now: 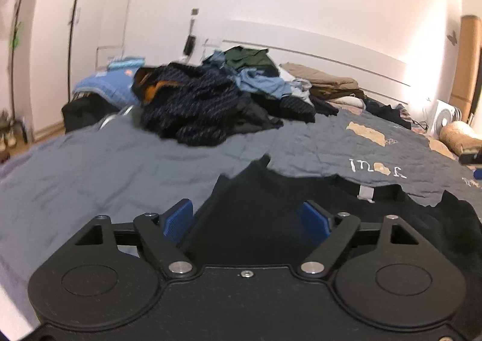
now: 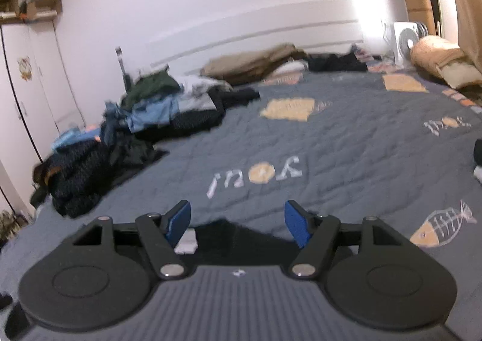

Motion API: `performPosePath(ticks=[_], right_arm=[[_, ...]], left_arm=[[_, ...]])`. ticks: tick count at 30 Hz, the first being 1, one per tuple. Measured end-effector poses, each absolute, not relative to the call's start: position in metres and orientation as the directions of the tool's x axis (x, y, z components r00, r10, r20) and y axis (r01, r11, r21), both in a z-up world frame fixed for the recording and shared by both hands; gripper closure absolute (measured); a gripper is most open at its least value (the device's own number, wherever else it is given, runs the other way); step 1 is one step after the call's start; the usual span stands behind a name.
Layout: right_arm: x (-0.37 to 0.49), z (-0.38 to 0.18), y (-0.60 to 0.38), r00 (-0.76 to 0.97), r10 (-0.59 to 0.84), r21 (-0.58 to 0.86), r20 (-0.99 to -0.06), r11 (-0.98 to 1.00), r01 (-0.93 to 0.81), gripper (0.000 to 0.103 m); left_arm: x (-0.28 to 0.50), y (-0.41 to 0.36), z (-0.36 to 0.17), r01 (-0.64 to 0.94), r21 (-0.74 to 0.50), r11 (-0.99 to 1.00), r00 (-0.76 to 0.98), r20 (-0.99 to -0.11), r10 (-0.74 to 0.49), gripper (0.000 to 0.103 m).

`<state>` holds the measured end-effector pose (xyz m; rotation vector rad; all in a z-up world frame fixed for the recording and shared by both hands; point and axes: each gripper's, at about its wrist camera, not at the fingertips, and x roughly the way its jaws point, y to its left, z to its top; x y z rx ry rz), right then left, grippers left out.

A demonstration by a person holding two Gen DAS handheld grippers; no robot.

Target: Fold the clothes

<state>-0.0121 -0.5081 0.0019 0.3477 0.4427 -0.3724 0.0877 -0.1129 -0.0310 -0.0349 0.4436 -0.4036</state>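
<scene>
Both grippers, left [image 1: 245, 220] and right [image 2: 238, 222], had fingers apart over the black shirt [image 1: 301, 205], so a shallow pinch could've grabbed the quilt [image 2: 331, 145] too.

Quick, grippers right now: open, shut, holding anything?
Left gripper: open, holding nothing, over the black garment.
Right gripper: open, holding nothing, above the garment's edge.

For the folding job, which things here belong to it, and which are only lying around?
Belong to the job:
black garment
pile of unfolded clothes
folded beige clothes
left gripper, open
right gripper, open

Only lying around:
white fan
straw bag
cardboard boxes
</scene>
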Motion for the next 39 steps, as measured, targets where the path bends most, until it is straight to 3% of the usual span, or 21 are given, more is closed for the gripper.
performPosePath(ticks=[17, 28, 39], right_arm=[[-0.001, -0.001, -0.511, 0.818, -0.265, 0.174, -0.510, 0.900, 0.400, 0.031], [0.008, -0.010, -0.501, 0.805, -0.259, 0.124, -0.534, 0.918, 0.377, 0.030], [0.015, -0.016, -0.496, 0.736, -0.238, 0.052, -0.634, 0.936, 0.348, 0.029]], left_arm=[[0.164, -0.210, -0.004, 0.524, -0.027, 0.851, 0.780, -0.385, -0.493, 0.022], [0.181, -0.210, -0.031, 0.531, -0.034, 0.847, 0.740, -0.468, -0.483, 0.022], [0.179, -0.212, -0.033, 0.543, -0.017, 0.839, 0.726, -0.493, -0.480, 0.021]])
